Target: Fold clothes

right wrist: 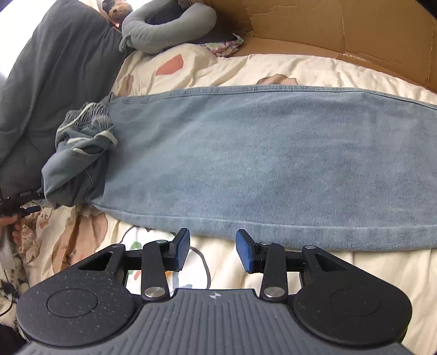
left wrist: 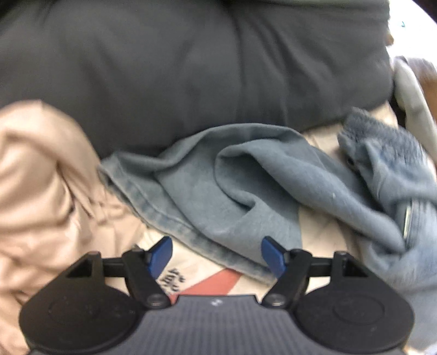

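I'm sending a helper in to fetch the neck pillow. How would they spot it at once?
Start from the bed's flowered cream bedspread and go to its far end, beside the brown cardboard. The neck pillow lies there, right of the dark grey cushion: it alone is light grey and curved like a horseshoe.

flat jeans on floral bedsheet; right gripper agape

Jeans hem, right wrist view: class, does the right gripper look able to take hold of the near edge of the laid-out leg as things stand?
Probably yes. The right gripper is open, and the jeans lie flat on the bedsheet with the near edge just ahead of the fingertips. Nothing lies between them.
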